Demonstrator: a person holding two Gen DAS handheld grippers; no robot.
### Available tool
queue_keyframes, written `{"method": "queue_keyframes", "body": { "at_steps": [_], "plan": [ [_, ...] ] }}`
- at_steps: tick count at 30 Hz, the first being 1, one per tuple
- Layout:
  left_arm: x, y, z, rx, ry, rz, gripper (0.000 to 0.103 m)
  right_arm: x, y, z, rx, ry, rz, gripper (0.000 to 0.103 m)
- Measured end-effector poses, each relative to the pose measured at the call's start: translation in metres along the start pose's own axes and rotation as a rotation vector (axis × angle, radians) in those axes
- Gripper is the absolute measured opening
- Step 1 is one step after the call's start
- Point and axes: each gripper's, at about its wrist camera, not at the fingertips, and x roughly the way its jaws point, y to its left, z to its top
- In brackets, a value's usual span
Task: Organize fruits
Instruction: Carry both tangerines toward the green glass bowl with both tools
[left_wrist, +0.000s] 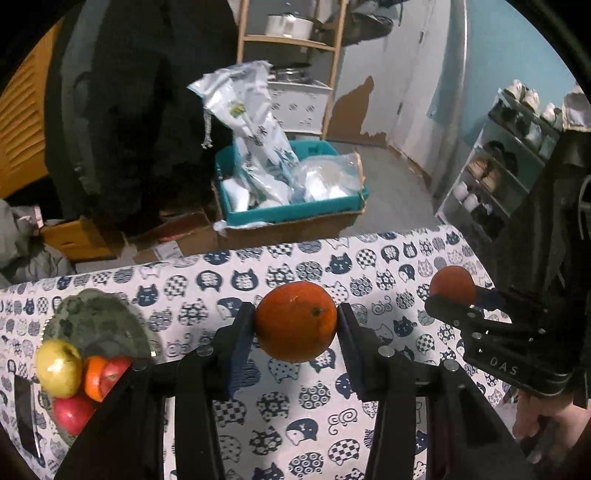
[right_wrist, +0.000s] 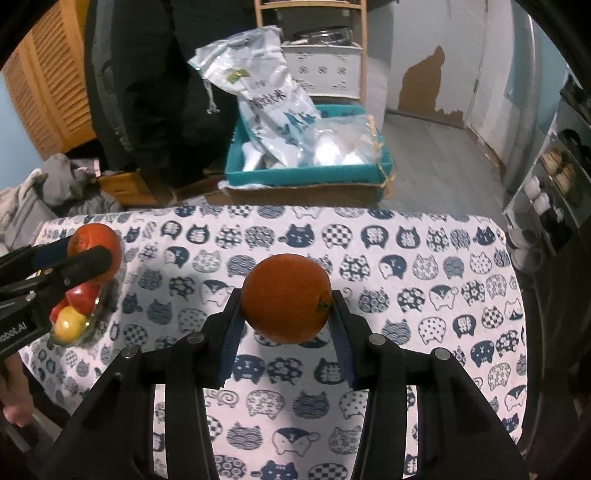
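Note:
My left gripper (left_wrist: 295, 319) is shut on an orange (left_wrist: 295, 320), held above the cat-print tablecloth (left_wrist: 288, 406). My right gripper (right_wrist: 286, 301) is shut on a second orange (right_wrist: 286, 298), also lifted off the cloth. In the left wrist view the right gripper (left_wrist: 458, 299) shows at the right edge with its orange (left_wrist: 452, 282). In the right wrist view the left gripper (right_wrist: 79, 254) appears at the left with its orange (right_wrist: 94, 240). A glass plate (left_wrist: 96, 321) at the table's left holds a yellow apple (left_wrist: 59, 367), red apples (left_wrist: 72, 411) and an orange piece (left_wrist: 94, 376).
Beyond the table's far edge a teal crate (left_wrist: 291, 210) with plastic bags sits on cardboard boxes. A person in dark clothes (left_wrist: 129, 110) stands behind at the left. A shoe rack (left_wrist: 498, 166) stands at the right. A dark flat object (left_wrist: 24, 413) lies by the plate.

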Motion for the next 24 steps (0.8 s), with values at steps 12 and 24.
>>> {"method": "queue_keyframes", "body": {
  "at_steps": [12, 24],
  "plan": [
    [-0.02, 0.051, -0.003, -0.065, -0.026, 0.074, 0.046, 0.0, 0.052, 0.022, -0.065, -0.024, 0.059, 0.044],
    [-0.026, 0.117, -0.014, -0.172, -0.025, 0.137, 0.046, 0.023, 0.111, 0.037, -0.125, -0.007, 0.119, 0.044]
  ]
}}
